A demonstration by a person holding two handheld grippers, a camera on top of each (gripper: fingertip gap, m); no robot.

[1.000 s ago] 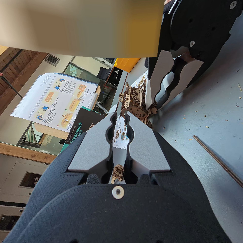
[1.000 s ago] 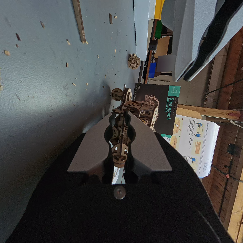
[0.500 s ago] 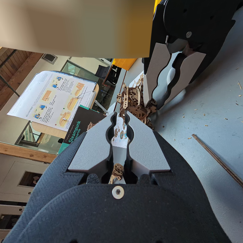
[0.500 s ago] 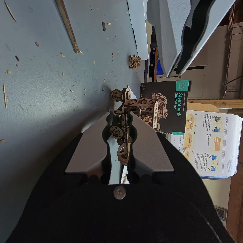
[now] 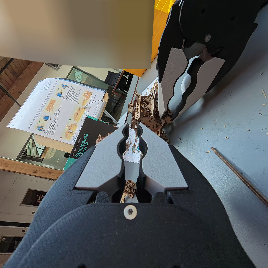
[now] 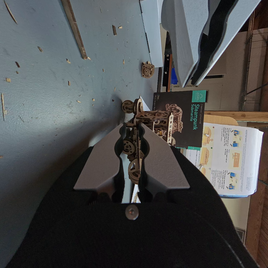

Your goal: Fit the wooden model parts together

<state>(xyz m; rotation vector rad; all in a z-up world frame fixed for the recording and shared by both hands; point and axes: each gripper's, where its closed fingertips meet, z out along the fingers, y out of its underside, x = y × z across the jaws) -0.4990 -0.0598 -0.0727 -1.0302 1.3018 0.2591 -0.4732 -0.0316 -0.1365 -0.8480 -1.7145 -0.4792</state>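
A grey-blue tabletop strewn with wood chips and slivers carries the work, with timber beams and a window behind it. A long thin wooden strip lies on the tabletop to the right of the left gripper.

The wooden model, a dark brown laser-cut assembly with wheels and gears, stands directly ahead of the right gripper and reaches back between its fingers. The right gripper is clenched on the model: a thin upright plate of the assembly lies against the right-hand pad, and a wheel fills the space toward the left-hand pad. In the left wrist view the same gripper comes down from above and its fingertips meet the model's far side.

The left gripper stands just short of the model, above and to its near side. Its fingers are close together with a narrow gap at the tips, and nothing sits between the tips. Deep between the fingers, near the gripper body, a small gear part shows; whether the pads press on it cannot be told.

A loose round wooden piece lies on the tabletop well ahead and to the right of the right gripper. A dark kit box stands beyond the model, with an open instruction booklet behind it. A printed sheet lies flat under the left gripper's fingers.
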